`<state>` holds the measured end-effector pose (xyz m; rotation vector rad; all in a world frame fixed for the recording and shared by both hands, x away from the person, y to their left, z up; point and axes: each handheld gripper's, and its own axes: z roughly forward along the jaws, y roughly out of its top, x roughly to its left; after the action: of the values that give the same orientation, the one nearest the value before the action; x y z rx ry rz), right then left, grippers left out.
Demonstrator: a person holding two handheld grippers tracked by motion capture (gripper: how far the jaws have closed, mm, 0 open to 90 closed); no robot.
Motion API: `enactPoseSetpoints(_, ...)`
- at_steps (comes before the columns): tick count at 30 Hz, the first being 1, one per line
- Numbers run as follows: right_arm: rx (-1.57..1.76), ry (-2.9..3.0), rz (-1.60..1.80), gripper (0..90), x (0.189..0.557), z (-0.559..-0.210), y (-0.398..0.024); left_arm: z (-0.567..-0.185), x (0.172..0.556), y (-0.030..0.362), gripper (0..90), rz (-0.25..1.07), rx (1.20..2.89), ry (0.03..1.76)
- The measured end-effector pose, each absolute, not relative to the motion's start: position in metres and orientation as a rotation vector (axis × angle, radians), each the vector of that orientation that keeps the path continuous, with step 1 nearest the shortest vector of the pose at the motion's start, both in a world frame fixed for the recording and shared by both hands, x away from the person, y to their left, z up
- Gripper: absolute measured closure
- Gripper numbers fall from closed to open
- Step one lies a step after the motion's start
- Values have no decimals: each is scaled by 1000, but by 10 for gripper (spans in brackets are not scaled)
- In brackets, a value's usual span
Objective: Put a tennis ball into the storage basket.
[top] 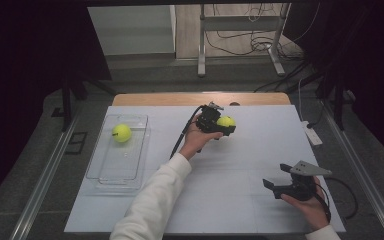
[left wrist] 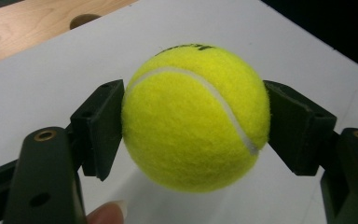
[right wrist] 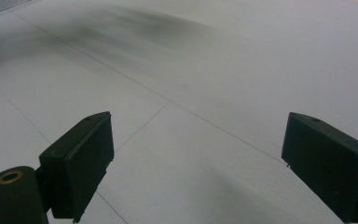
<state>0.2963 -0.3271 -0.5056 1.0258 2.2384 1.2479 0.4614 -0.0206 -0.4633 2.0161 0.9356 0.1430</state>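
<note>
One tennis ball [top: 121, 133] is already lying in the clear tray [top: 111, 175] at the left of the tabletop [top: 230, 200]. A second ball [left wrist: 196, 116] is clamped in the left gripper [top: 222, 127] mid-table, apparently lifted, still to be carried to the tray. The right gripper [top: 275, 187] is held open, empty, near the right edge.

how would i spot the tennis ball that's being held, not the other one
Start at the white table and find the left hand-held gripper near its far middle. The tennis ball is clamped between its two black pads. The other ball lies loose in the clear tray at the left.
</note>
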Motion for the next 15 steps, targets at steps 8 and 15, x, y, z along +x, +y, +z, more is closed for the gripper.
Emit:
enactPoseSetpoints(8, 1023, 2235, 1254, 94, 296, -505, -327, -455, 453, -22, 267, 155, 1999, 898)
enactPoseSetpoints(15, 1023, 2236, 1252, 95, 296, -505, -327, -451, 448, -19, 267, 167, 1984, 884)
